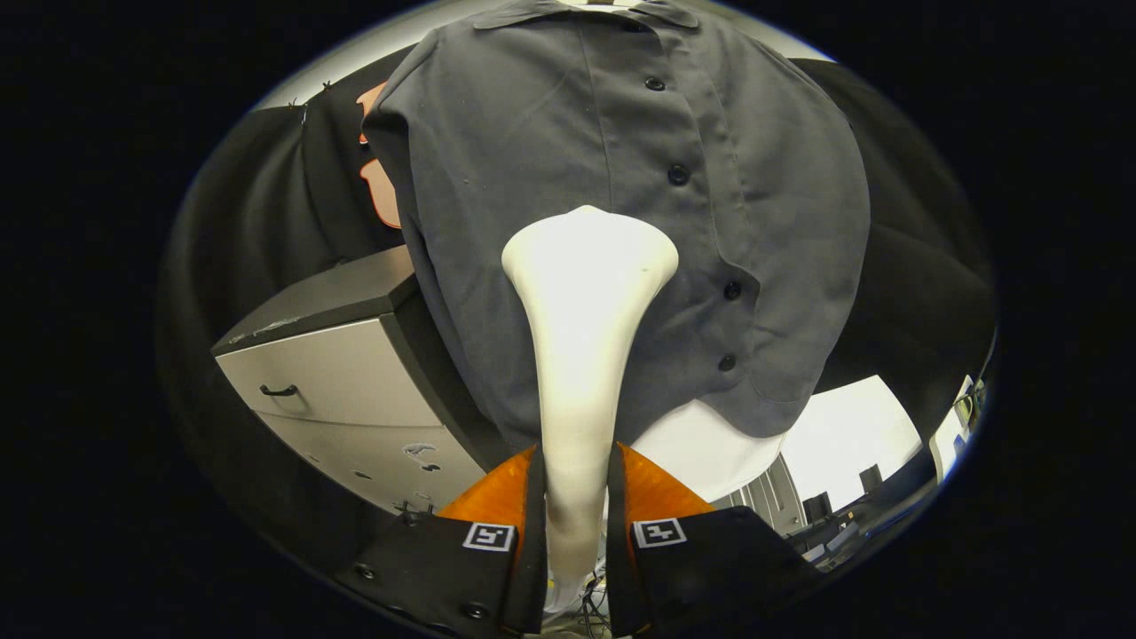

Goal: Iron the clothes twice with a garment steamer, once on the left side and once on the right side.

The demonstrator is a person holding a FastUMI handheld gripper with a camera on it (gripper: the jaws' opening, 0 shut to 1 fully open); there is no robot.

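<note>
Grey drawer cabinet (346,390) beside hanging shirt (550,151)

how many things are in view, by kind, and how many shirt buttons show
shirt: 1
steamer, gripper shut on it: 1
cabinet: 1
shirt buttons: 4
total: 7

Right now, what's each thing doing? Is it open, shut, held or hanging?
Gripper: shut on the steamer's handle.
Steamer: held, its head against the shirt front.
Shirt: hanging, buttoned up.
Cabinet: drawers shut, beside the shirt.
</note>
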